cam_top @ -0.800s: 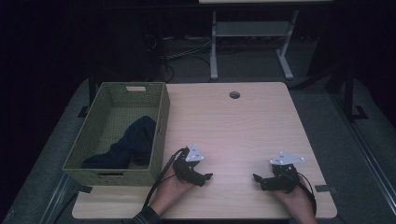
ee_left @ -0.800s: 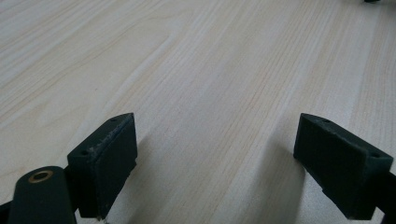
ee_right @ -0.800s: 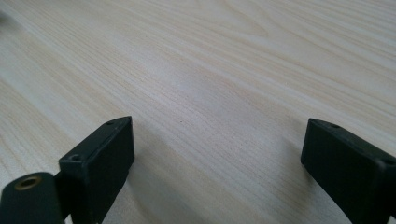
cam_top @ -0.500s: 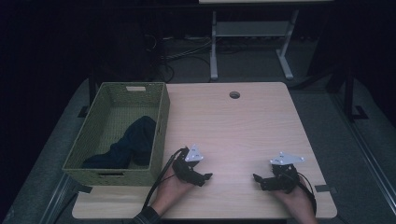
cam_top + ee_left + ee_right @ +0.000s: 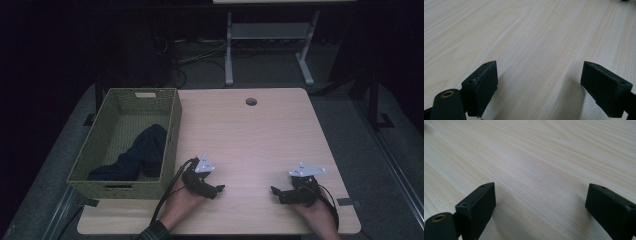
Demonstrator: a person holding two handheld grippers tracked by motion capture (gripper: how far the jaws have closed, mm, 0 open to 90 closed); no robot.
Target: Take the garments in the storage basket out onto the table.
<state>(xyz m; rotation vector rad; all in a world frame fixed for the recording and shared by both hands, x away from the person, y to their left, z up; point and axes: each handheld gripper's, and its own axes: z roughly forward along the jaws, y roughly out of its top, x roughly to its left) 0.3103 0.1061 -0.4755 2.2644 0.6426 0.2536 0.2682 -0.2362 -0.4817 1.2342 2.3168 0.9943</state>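
Cloth (image 5: pixel 140 152) lies dark and crumpled inside the basket (image 5: pixel 172 125). Right of the basket, left gripper (image 5: pixel 216 190) and right gripper (image 5: pixel 278 194) rest on the table (image 5: pixel 250 135), jaws wide, holding nothing

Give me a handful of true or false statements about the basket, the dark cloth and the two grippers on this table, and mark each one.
1. The dark cloth lies inside the green woven basket. True.
2. The left gripper is shut on the cloth. False: its jaws stand open over bare wood, with nothing between them.
3. The basket sits on the left part of the wooden table. True.
4. The right gripper holds a cup. False: its jaws are open and empty, above the tabletop.
5. The two grippers touch each other. False: they are apart, with bare table between them.
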